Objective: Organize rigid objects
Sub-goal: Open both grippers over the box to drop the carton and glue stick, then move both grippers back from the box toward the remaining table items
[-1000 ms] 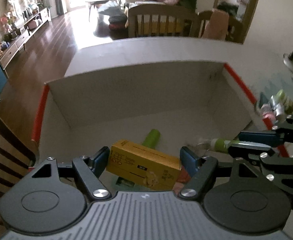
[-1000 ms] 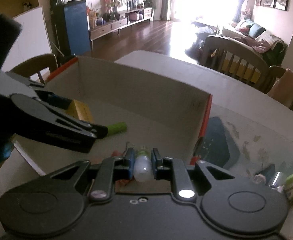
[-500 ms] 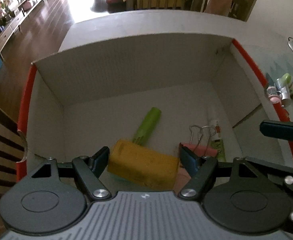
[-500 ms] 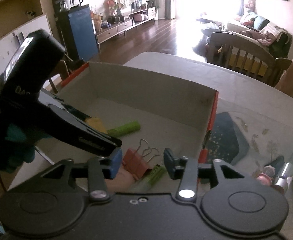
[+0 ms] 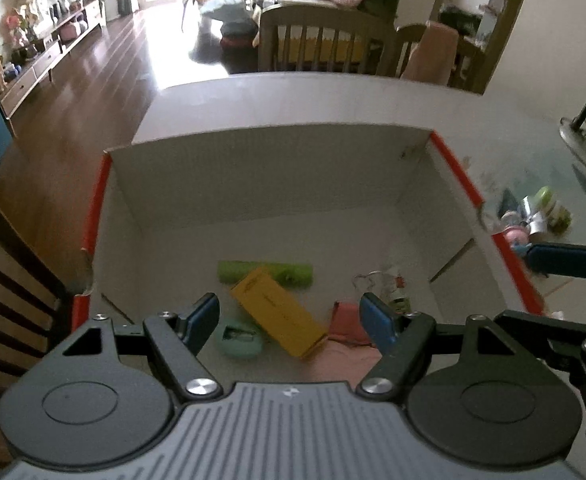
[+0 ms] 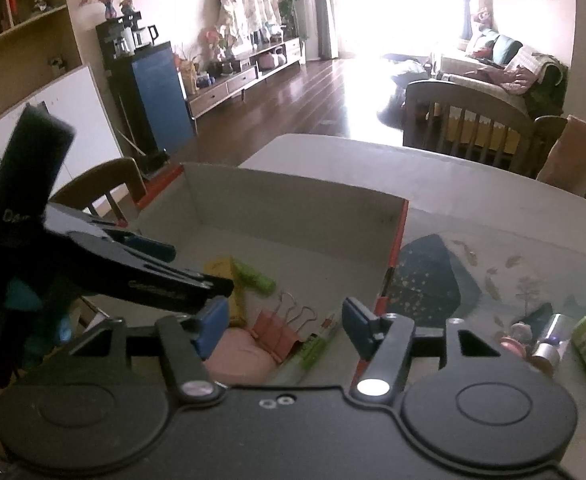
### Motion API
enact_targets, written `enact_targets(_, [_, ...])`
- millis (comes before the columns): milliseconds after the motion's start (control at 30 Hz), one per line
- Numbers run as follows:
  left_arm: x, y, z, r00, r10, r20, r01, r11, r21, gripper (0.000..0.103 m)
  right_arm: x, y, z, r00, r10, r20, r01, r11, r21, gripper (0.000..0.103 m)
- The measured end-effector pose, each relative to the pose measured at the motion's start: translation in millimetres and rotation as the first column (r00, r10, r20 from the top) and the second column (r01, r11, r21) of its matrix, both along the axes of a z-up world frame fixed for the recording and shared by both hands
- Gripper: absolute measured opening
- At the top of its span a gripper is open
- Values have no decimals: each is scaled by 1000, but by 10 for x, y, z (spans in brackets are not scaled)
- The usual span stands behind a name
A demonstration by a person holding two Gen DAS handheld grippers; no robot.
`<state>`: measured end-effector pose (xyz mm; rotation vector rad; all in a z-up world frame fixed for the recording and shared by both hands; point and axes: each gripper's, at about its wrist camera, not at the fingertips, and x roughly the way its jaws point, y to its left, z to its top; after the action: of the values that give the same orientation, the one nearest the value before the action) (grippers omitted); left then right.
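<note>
Cardboard box (image 5: 277, 176) already holds the yellow carton (image 5: 279, 312), green tube (image 5: 293, 273), pink clip (image 6: 277, 330) and glue stick (image 6: 313, 350); left gripper (image 5: 289, 316) hangs open above them, holding nothing; right gripper (image 6: 285, 320) has just been opening, nothing between its jaws.

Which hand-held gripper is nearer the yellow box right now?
Left. The left hand-held gripper hangs right above the yellow box; the right hand-held gripper is off to its right, over the pink binder clip.

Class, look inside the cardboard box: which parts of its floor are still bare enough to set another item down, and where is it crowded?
Free: the box floor's far half, between the back wall and the green tube. Crowded: the near end, where the yellow carton, teal case, pink binder clip and glue stick lie.
</note>
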<state>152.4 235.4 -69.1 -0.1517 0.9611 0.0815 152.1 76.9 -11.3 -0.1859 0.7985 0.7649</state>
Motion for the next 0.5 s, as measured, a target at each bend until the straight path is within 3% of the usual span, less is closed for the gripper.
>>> enact_targets(500, [-406, -187, 715, 983, -11, 184, 14, 1000, -17, 77, -167, -347, 296, 999, -28, 29, 25, 995, 101, 77])
